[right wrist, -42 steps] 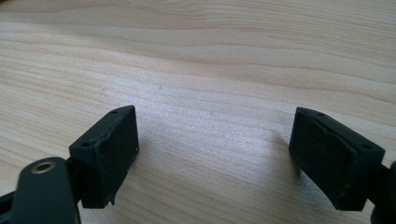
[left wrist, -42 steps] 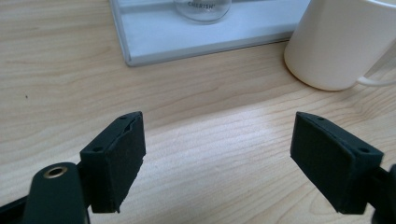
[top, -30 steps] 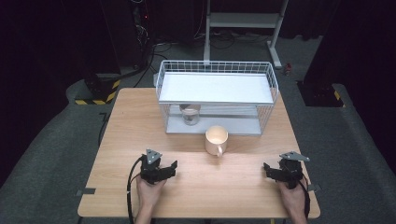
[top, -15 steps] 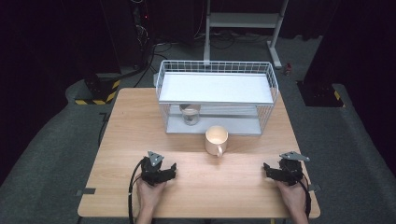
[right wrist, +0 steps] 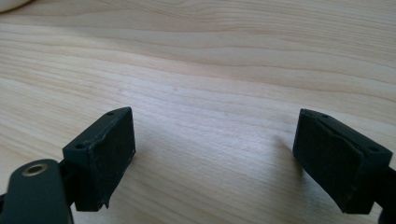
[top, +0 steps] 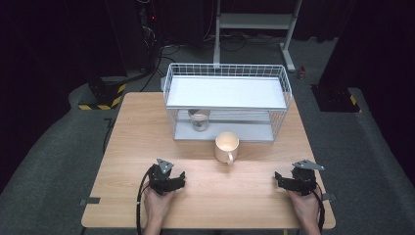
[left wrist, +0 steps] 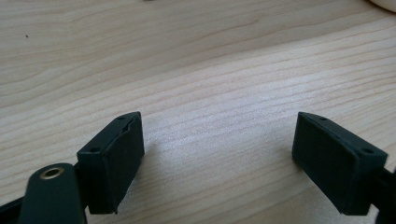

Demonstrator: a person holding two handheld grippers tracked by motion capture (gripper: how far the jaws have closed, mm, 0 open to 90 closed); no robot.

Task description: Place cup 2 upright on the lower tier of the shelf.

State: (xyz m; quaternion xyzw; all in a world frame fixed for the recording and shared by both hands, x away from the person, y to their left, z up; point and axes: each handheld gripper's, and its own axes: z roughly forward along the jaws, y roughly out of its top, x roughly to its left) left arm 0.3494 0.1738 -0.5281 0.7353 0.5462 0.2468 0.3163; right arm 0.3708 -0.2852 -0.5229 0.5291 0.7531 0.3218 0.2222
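The mug (top: 227,146) stands upright on the table (top: 147,127), just in front of the rack (top: 227,81), its handle turned toward the person's edge and nothing visible inside. It sits between the two grippers and ahead of them, well apart from both; a pale sliver at the top right of the left gripper view (left wrist: 385,3) looks like its base. Inside the rack, on the lower shelf behind and to the left of the mug, stands a small jar (top: 199,119).

The left gripper (top: 177,180) rests low on the wood near the front edge, jaws spread wide with bare table grain between them in its own view (left wrist: 219,154). The right gripper (top: 280,180) lies likewise at the right front, jaws also wide apart and empty (right wrist: 215,158).

Judging from this, the step in hand is a reach for the mug, and either side could make it (the left looks slightly nearer). To do it well, lift the chosen gripper clear of the table first, then come in level so one jaw goes inside the rim and the other outside the wall, or take the handle squarely. Approach from the front, since the rack's wire stands close behind and a push would knock the mug against it. Close only once the wall sits centred between the pads.
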